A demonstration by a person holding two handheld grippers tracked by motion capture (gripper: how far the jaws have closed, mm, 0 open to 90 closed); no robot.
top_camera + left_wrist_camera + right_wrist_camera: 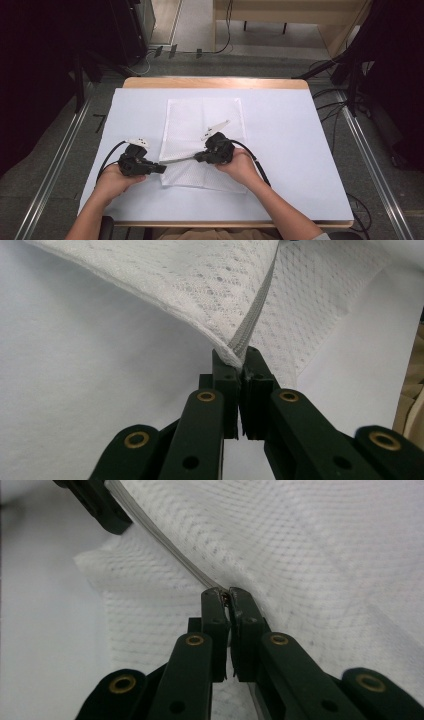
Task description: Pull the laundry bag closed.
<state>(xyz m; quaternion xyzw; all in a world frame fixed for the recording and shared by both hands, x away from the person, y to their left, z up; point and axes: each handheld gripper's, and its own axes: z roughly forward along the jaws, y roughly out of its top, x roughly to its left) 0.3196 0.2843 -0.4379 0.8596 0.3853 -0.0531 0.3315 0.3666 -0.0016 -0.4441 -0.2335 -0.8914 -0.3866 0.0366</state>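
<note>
A white mesh bag [205, 120] lies flat in the middle of the white-covered table [290, 150]. Its grey zipper [179, 160] runs along a lifted fold near the front edge. My left gripper [162, 169] is shut on the bag's corner at the zipper's end [239, 347], and the mesh [190, 280] rises from the jaws. My right gripper [197, 158] comes from the other side and is shut on the zipper pull [226, 598]. In the right gripper view the zipper [165, 547] stretches up-left to the left gripper [100, 505]. The two grippers face each other, a short stretch of zipper apart.
The table's wooden far edge [215, 83] shows beyond the white cover. Metal floor rails [55, 160] run along both sides, with cables [330, 107] on the floor at the right. Dark stands [80, 75] and a wooden bench [300, 20] sit behind the table.
</note>
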